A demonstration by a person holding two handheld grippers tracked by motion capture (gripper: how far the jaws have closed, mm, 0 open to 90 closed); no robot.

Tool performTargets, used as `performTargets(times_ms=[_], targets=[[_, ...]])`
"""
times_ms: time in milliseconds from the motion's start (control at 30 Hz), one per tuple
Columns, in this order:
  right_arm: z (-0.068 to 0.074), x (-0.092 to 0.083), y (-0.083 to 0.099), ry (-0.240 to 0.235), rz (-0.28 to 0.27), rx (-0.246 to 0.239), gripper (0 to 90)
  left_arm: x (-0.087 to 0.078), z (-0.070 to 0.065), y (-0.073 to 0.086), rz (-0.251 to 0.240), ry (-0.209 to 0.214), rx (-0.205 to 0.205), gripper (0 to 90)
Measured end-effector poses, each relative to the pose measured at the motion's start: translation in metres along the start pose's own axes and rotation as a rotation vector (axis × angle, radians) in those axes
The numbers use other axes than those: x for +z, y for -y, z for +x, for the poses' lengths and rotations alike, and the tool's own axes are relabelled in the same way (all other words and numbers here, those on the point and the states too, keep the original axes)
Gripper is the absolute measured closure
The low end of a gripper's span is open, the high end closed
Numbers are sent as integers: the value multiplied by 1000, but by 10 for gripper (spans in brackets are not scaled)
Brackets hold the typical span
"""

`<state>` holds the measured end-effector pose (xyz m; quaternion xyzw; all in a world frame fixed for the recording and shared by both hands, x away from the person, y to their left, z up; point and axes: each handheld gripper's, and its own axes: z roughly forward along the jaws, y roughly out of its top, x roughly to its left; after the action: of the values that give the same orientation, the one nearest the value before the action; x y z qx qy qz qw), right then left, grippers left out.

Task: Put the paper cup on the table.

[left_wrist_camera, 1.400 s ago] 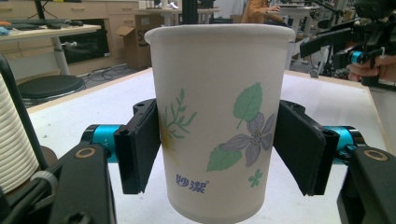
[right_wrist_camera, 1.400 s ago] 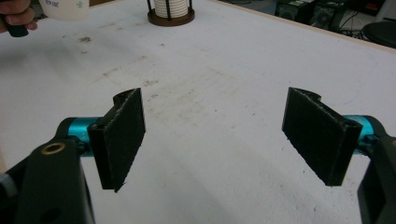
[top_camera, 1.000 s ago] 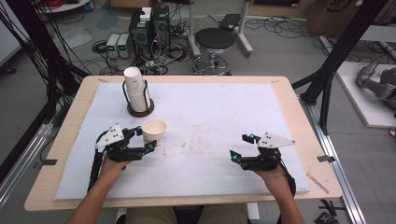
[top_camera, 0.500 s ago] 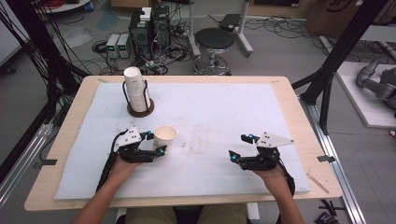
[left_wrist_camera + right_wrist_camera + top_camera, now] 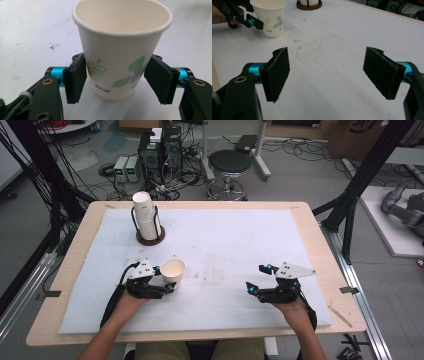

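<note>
Paper cup [image 5: 120,47] upright on white table cover [image 5: 240,240], near front left, clamped between pads of left gripper [image 5: 165,281] low on its printed wall. Right gripper [image 5: 257,279] well apart at front right, jaws spread wide, nothing between them, resting on cover. Stack of cups [image 5: 146,215] in wire holder [image 5: 150,236] behind, toward far left.

High view: fixed overhead on the person's side, looking forward and down over the whole bench [image 5: 300,215], floor clutter beyond. Left tool [image 5: 117,80] view: rides low, very close on the paper cup [image 5: 120,50]. Right tool [image 5: 332,75] view: low, looks across the bench; shares that cup [image 5: 270,17] and the left tool [image 5: 249,22] farther off.
</note>
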<state>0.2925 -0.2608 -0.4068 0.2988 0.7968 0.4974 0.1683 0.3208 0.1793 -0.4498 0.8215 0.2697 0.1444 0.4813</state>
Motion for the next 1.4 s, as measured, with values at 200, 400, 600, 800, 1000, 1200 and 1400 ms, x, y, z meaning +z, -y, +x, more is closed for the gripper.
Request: performTargets(times_ms=[200,400,600,800,1000,1200,1400], targets=[[1,1,0,-6,4,3,218,0,-2,2,19,37,-28,249],[1,0,0,1,6,2,218,-24,0,0,-47,17,-94,184],[0,-2,1,9,10,20,218,-48,3,5,-130,4,-98,183],[-3,-7,4,69,21,26,218,-76,17,9,-307,-36,-158,179],[-6,-9,8,90,31,31,218,-81,22,8,-371,-72,-161,174],[-11,-15,11,105,17,54,218,-81,24,8,-394,-85,-158,183],[-8,-18,11,120,11,58,218,-85,22,8,-402,-96,-135,184]])
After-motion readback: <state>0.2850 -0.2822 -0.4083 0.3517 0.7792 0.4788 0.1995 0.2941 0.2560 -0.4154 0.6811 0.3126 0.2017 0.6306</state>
